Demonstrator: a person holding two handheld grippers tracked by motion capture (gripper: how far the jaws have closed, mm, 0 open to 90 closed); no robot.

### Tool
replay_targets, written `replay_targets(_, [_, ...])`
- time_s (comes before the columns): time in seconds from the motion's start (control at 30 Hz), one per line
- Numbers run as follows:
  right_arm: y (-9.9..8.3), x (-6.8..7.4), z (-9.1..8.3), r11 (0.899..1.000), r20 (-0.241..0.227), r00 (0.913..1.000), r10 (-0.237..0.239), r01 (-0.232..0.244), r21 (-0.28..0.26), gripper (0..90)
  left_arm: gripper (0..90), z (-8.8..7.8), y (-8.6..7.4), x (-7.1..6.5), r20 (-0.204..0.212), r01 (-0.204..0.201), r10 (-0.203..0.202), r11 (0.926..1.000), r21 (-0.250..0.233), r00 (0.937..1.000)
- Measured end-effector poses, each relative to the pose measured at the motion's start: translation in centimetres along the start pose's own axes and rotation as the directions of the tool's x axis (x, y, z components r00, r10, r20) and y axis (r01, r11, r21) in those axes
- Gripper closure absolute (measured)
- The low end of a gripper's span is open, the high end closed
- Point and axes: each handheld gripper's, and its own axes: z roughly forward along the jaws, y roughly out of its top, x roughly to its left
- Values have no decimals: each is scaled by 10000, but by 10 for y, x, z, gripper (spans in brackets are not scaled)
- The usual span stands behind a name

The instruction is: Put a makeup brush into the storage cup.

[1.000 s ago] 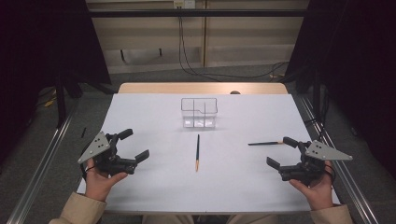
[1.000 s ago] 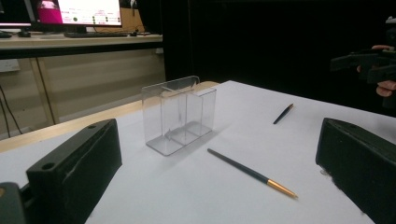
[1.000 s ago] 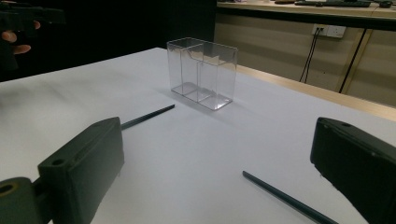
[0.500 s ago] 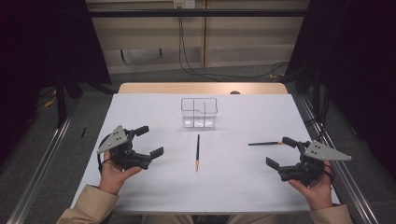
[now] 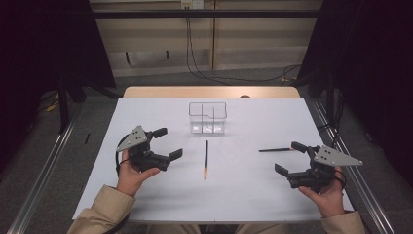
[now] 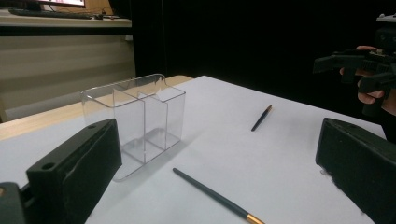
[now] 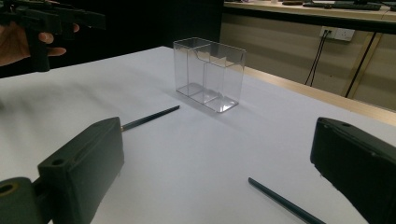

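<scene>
A clear plastic box (image 5: 208, 118) with compartments stands empty at the table's middle back, also seen in the gripper views (image 6: 135, 119) (image 7: 210, 74). A dark thin brush (image 5: 206, 159) with a gold end lies in front of it, pointing front to back. A second dark brush (image 5: 275, 149) lies to the right. My left gripper (image 5: 168, 143) is held open just left of the middle brush (image 6: 215, 196), with nothing between its jaws. My right gripper (image 5: 290, 158) hangs open beside the second brush (image 7: 285, 203), also empty.
The table is covered by a white sheet (image 5: 146, 112), with a wooden strip (image 5: 209, 92) along the far edge. Metal rails (image 5: 44, 170) run along both sides of the table. Cables hang on the back wall (image 5: 195, 53).
My left gripper has moved right and slightly forward, closer to the middle brush. The right gripper has barely shifted. Both brushes and the box lie as before.
</scene>
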Motion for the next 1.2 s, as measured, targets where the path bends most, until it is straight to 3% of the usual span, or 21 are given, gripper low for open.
replay_targets(0.4, [1,-1,2,10000,-58,10000,-49,48,-38,22,1,25,1,-5,158,10,-12,9999,167,9999])
replay_targets(0.77, [0,-1,2,10000,-82,10000,-44,44,-24,22,1,53,-2,-10,268,71,-92,9971,764,9996])
replay_targets(1.0, [0,-1,2,10000,-115,9999,-24,23,-55,22,2,62,-3,-13,396,27,-65,9956,939,9992])
replay_targets(1.1, [0,-1,2,10000,-113,9999,-30,30,-16,22,5,67,-1,-14,402,46,-94,9931,1168,9991])
replay_targets(1.17, [0,-1,2,10000,-126,9999,-40,40,1,22,5,72,0,-13,375,268,-335,9856,1669,9987])
replay_targets(1.2, [0,-1,2,10000,-126,9999,-40,40,1,22,5,72,0,-13,375,268,-335,9856,1669,9987])
